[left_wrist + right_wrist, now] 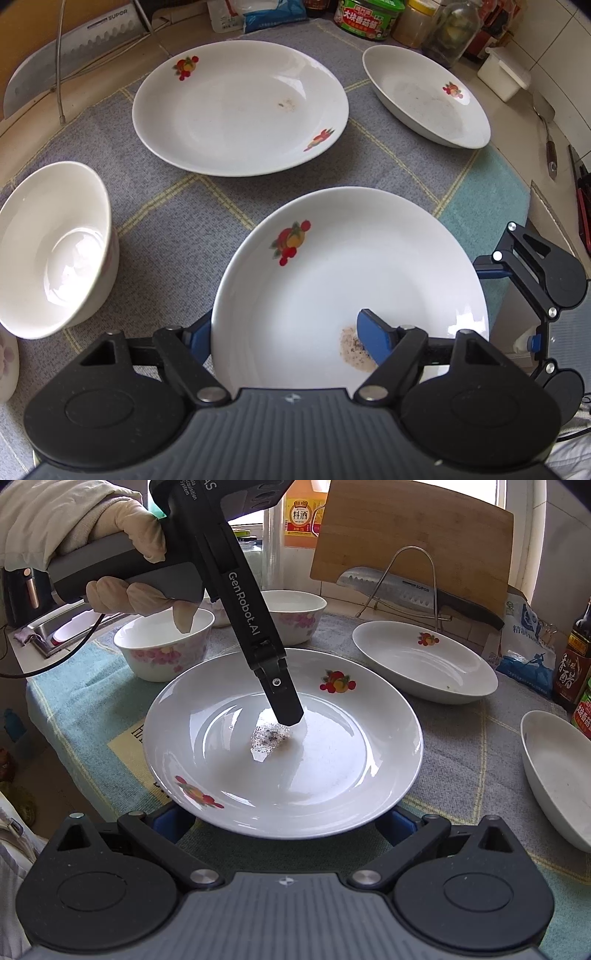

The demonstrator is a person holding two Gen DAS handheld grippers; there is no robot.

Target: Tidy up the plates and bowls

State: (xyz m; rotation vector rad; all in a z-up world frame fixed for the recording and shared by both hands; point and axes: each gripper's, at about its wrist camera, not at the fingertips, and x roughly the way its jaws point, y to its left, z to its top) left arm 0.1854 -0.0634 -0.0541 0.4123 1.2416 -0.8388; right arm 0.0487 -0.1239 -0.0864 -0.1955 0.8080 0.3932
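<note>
A white plate with fruit prints [351, 280] [284, 746] lies near me on the cloth, with a dirty smear at its middle. My left gripper [291, 343] is shut on the plate's near rim: one blue finger [373, 341] lies inside the plate, the other [199, 338] goes under the rim. In the right wrist view the left gripper's finger [284, 701] reaches to the smear. My right gripper [284, 825] is open, its blue fingers [395, 825] either side of the plate's opposite rim. Two more plates [240, 107] [428, 96] lie beyond.
A white bowl [55, 247] stands left of the held plate. Two flowered bowls [166, 646] [295, 614] stand behind it. A knife [413, 590] rests on a wire rack before a cutting board [413, 535]. Jars, bottles and bags line the back of the cloth [177, 229].
</note>
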